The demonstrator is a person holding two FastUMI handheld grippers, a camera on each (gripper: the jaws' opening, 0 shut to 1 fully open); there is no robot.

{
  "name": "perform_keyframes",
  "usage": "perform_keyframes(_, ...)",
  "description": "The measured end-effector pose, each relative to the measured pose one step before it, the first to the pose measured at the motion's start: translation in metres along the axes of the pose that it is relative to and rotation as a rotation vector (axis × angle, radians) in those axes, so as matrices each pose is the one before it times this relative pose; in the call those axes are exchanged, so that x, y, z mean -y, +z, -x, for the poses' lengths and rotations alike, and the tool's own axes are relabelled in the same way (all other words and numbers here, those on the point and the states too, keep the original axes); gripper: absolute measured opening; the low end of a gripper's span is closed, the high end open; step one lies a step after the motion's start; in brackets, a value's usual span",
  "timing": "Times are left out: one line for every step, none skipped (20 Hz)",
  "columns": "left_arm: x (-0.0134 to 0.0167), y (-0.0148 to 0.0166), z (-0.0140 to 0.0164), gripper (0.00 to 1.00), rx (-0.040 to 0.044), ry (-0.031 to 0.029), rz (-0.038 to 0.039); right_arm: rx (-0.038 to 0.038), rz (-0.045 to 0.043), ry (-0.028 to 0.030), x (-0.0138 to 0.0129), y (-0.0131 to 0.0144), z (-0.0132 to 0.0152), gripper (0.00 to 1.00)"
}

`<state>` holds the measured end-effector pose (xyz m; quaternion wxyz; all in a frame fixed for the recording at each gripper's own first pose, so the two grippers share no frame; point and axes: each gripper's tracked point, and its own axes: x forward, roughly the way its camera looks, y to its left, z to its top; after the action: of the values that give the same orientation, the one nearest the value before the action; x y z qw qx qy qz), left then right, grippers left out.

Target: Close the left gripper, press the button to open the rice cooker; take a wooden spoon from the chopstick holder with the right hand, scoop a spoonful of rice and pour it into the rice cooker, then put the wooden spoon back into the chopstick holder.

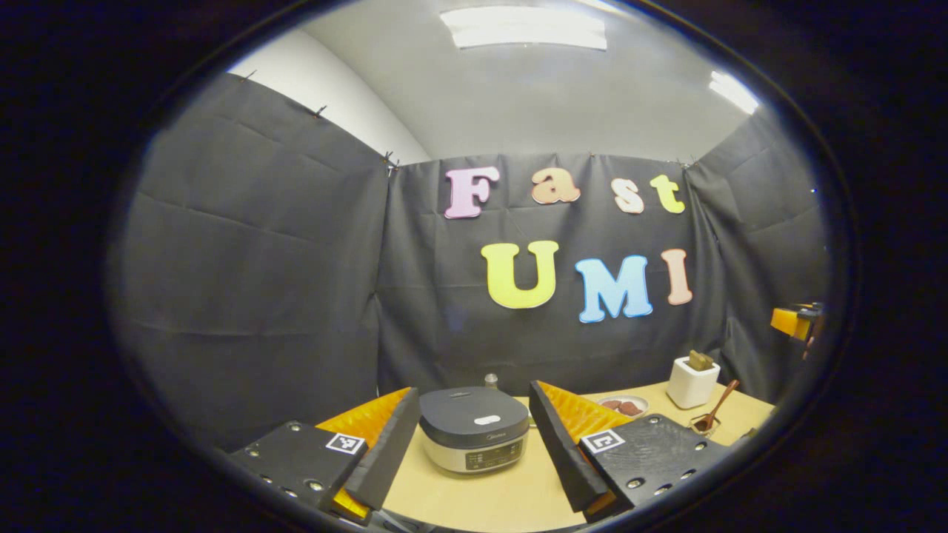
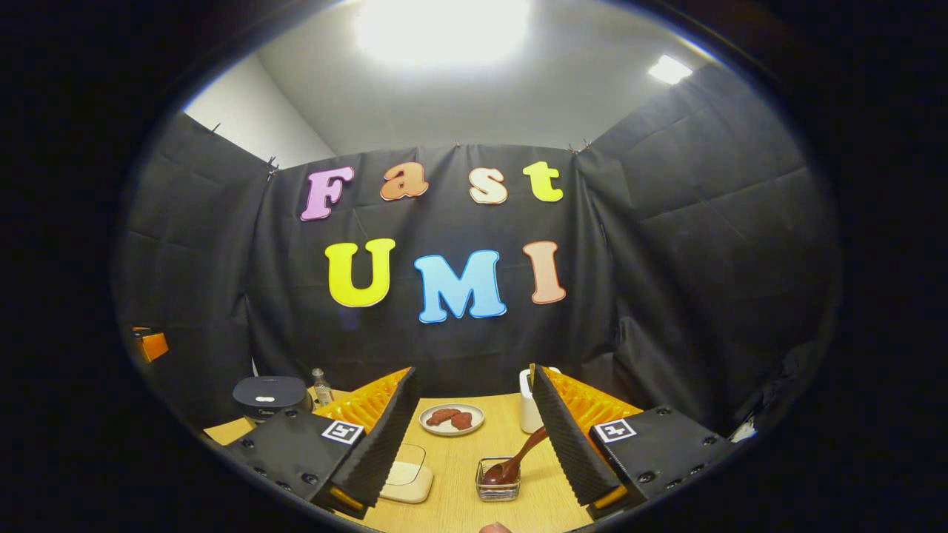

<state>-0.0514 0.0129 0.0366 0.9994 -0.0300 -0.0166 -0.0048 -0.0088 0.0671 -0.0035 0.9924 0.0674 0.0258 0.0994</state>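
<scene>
Hovering above the wooden table [image 1: 481, 496], the left gripper [image 1: 474, 437] has its jaws spread wide and holds nothing, with the rice cooker [image 1: 474, 428] sitting right between the fingers, lid down. The right gripper [image 2: 470, 437] is spread apart and empty too. Just ahead of it a wooden spoon [image 2: 518, 459] leans in a small clear container [image 2: 498, 481], bowl end down. The white chopstick holder [image 2: 527, 407] stands right behind that, partly hidden by a finger. A plate [image 2: 452, 419] with reddish-brown pieces sits near mid-table.
</scene>
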Motion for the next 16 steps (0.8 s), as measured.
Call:
perform_keyframes(-0.00080,0.00202,0.00029,0.89,0.00330,-0.00138,-0.00367,0.00009,0.00616,0.00195,-0.00004,-0.00056,0.00168,0.97)
perform_keyframes(0.00030,0.00191,0.00001,0.89,0.00320,-0.00113,-0.00278,0.00140,0.00426,-0.00024,-0.00041,0.00044,-0.00031,0.97)
perform_keyframes(-0.00087,0.00212,0.00054,0.89,0.00387,-0.00107,-0.00019,0.00237,0.00212,-0.00216,-0.00001,0.00065,0.00060,0.97)
perform_keyframes(0.00102,0.00071,-0.00056,0.89,0.00098,-0.00450,0.00233,0.00081,0.00068,-0.00084,-0.00002,0.00067,-0.00006,0.97)
perform_keyframes(0.00115,-0.00149,0.00030,0.90,-0.00387,-0.00372,0.00403,0.00014,0.00008,0.00059,-0.00093,-0.00027,0.00010,0.97)
perform_keyframes(0.00057,-0.00303,-0.00018,0.90,-0.00638,-0.00099,0.00398,-0.00204,0.00097,-0.00095,0.00037,-0.00012,0.00019,0.97)
perform_keyframes(0.00052,-0.00147,0.00030,0.90,-0.00376,-0.00177,0.00158,-0.00004,0.00145,-0.00126,0.00030,-0.00030,0.00123,0.97)
perform_keyframes(0.00014,-0.00146,-0.00016,0.89,0.00034,0.00173,0.00003,0.00098,0.00189,-0.00283,0.00102,0.00084,0.00121,0.97)
perform_keyframes(-0.00098,0.00127,-0.00080,0.89,0.00121,-0.00009,-0.00115,0.00018,0.00161,-0.00101,-0.00004,0.00031,0.00012,0.97)
perform_keyframes(-0.00080,-0.00006,0.00037,0.89,0.00065,-0.00051,-0.00122,0.00120,0.00251,-0.00133,0.00015,0.00008,0.00058,0.97)
perform_keyframes(0.00034,0.00039,-0.00020,0.89,0.00263,-0.00089,-0.00234,0.00132,0.00213,-0.00281,0.00118,-0.00005,-0.00015,0.97)
perform_keyframes(-0.00050,0.00017,0.00149,0.89,0.00243,-0.00101,-0.00313,-0.00329,0.00152,0.00024,-0.00028,-0.00066,-0.00003,0.97)
perform_keyframes(0.00107,0.00065,-0.00018,0.89,0.00268,-0.00179,-0.00289,-0.00102,0.00087,-0.00186,-0.00030,-0.00031,0.00105,0.97)
perform_keyframes(-0.00147,0.00138,-0.00033,0.89,0.00233,0.00172,-0.00215,0.00122,0.00133,-0.00236,0.00006,0.00125,0.00100,0.92)
perform_keyframes(-0.00119,0.00059,-0.00004,0.89,0.00119,0.00029,-0.00035,0.00137,0.00076,-0.00028,-0.00044,-0.00037,-0.00003,0.97)
perform_keyframes(-0.00090,-0.00050,-0.00084,0.89,0.00043,0.00208,0.00229,0.00223,0.00243,-0.00199,-0.00004,0.00040,0.00093,0.92)
